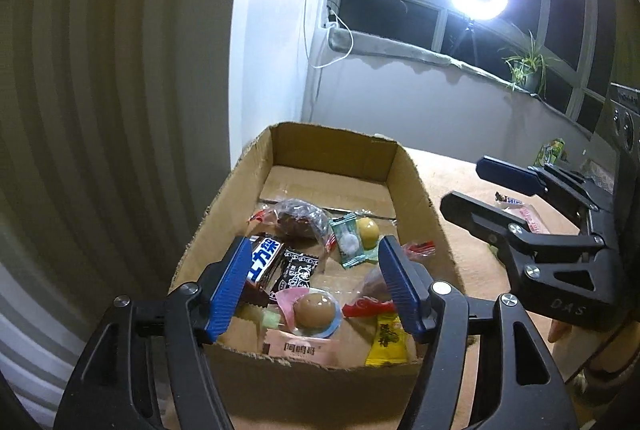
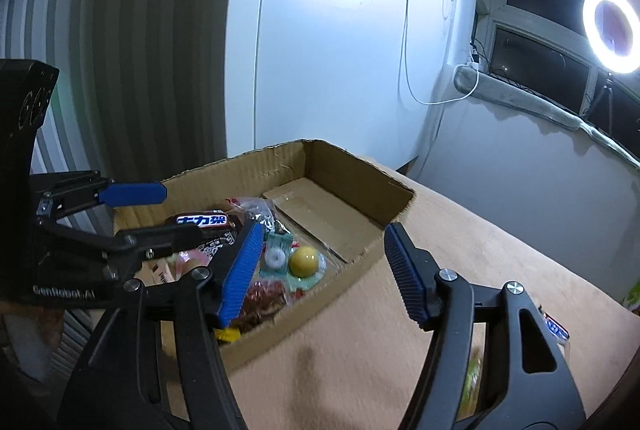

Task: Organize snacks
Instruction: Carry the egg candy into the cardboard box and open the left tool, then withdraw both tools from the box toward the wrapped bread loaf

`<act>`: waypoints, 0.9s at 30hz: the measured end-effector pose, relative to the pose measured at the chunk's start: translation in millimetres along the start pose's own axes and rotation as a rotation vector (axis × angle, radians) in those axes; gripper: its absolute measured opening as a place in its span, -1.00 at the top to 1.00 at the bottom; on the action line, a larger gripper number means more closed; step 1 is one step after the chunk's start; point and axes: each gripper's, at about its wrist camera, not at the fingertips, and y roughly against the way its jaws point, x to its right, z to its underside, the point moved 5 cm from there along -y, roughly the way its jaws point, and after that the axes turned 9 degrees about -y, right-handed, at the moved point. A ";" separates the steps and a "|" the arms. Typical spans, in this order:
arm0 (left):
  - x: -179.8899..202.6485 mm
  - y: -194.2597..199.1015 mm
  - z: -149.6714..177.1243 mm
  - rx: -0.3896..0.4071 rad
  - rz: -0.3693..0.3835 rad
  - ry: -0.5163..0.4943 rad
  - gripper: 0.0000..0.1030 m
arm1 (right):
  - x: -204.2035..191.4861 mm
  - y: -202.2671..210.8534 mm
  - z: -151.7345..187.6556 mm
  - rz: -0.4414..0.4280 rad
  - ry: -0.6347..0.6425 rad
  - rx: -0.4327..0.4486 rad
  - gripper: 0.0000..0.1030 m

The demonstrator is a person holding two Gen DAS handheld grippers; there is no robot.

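The left hand-held gripper (image 1: 312,282) hangs over the near end of an open cardboard box (image 1: 416,186) on the bench (image 2: 500,250), jaws spread, nothing between them. The box holds wrapped snacks: a dark bar (image 1: 262,258) printed "士力架", a pink packet (image 1: 300,346) reading "阿鸣哥", and a yellow sachet (image 1: 388,346). The right hand-held gripper (image 2: 320,270), marked "DAS", is spread and empty just beside the box. The left one's body reads "GenRobot.AI".

Left wrist view close above the cardboard box (image 1: 416,190), angled down, right wrist view from beside it, both sharing box and ring light (image 2: 610,30)
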 end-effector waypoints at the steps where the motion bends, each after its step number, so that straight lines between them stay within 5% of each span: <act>1: 1.7 4.5 -0.9 0.005 -0.004 -0.004 -0.28 | 0.3 4.6 0.9 0.002 0.000 0.004 -0.29; 27: 85.7 23.4 -24.3 0.029 0.038 -0.142 -0.36 | 56.3 92.5 35.0 0.066 -0.096 0.054 -0.39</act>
